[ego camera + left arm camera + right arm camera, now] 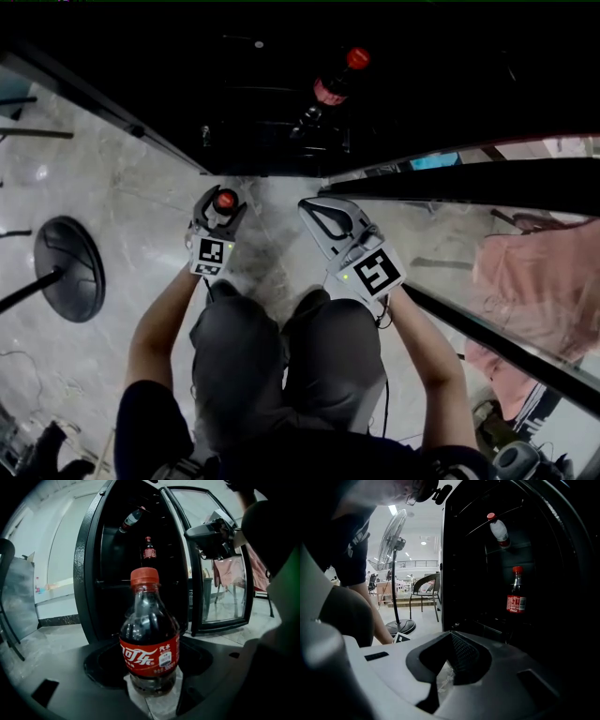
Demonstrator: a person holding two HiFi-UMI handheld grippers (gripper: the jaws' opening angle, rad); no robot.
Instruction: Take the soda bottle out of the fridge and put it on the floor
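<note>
Jaws of the left gripper clamp the soda bottle low on its body. It stands upright, out of the fridge and low over the floor; whether its base touches yet is unclear. The right gripper is closed and empty. Releasing before the base sits flat could topple the bottle and let it roll toward the open door.

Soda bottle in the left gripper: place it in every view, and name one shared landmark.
Head view: soda bottle left of centre, in the left gripper.
Left gripper view: dead centre, between the jaws.
Right gripper view: not in it.
Shared landmark: the open black fridge.
</note>
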